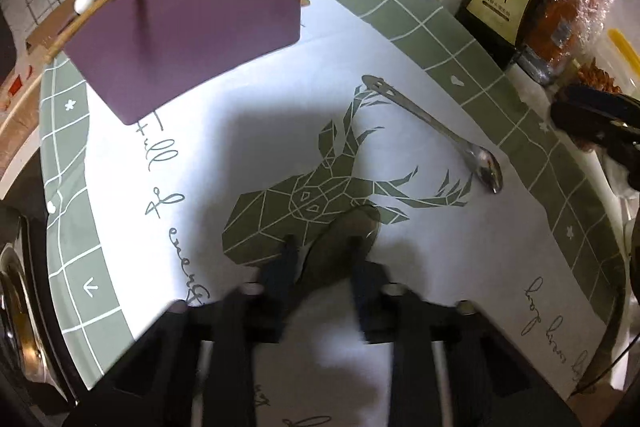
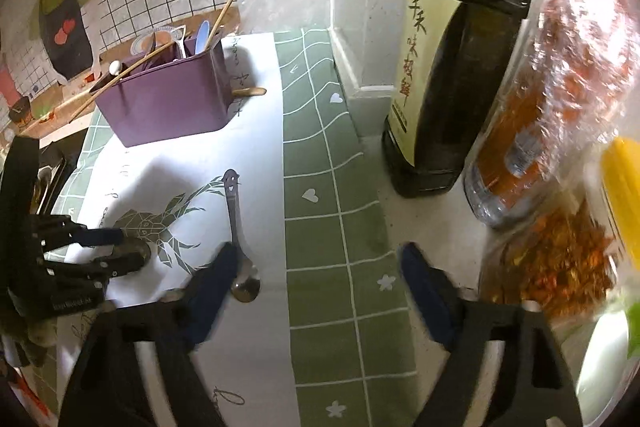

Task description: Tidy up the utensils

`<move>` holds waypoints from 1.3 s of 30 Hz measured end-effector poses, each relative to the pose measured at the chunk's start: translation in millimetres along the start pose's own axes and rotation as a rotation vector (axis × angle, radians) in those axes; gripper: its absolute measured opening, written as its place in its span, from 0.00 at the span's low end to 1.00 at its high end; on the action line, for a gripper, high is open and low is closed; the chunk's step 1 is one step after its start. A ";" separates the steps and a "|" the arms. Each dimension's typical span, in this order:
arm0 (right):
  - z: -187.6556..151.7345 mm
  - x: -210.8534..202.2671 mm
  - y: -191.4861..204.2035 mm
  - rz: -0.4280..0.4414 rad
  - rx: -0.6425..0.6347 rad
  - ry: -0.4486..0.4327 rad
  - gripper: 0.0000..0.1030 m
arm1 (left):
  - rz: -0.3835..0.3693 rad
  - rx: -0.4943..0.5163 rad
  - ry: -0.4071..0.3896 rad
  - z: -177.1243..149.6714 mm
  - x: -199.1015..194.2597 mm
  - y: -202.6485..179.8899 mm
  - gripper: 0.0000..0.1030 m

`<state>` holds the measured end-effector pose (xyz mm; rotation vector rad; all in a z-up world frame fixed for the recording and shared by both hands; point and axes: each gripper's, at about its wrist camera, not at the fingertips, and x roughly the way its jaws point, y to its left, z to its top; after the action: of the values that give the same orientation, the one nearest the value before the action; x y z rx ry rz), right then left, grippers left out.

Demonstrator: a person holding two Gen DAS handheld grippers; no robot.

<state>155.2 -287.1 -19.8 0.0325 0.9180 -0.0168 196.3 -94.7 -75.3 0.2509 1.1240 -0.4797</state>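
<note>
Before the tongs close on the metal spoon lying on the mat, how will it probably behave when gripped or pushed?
The metal spoon looks stiff, so it should not bend. Its polished surface and thin handle may slip between the pads. It lies flat on the smooth mat, so a push would probably slide or spin it, not roll it. The right tongs stand open around its bowl.

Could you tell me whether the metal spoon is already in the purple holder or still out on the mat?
Out: the metal spoon lies flat on the mat, apart from the purple holder.
</note>
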 end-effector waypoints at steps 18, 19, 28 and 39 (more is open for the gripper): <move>21.1 87.6 77.9 0.029 -0.211 0.181 0.05 | -0.100 -0.112 -0.090 -23.8 -56.0 27.7 0.25; 19.1 86.6 80.3 0.017 -0.219 0.187 0.05 | -0.112 -0.090 -0.075 -23.2 -51.6 22.3 0.32; 8.6 41.2 49.9 0.088 -0.069 0.139 0.05 | -0.064 0.011 0.011 2.6 -7.7 -4.0 0.56; -0.3 -6.5 21.3 0.058 0.040 0.051 0.05 | -0.011 -0.012 0.036 9.5 13.2 -5.0 0.33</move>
<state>151.6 -265.8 -14.3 0.0972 0.9671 0.0191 206.0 -106.2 -83.1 0.2433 1.1634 -0.4795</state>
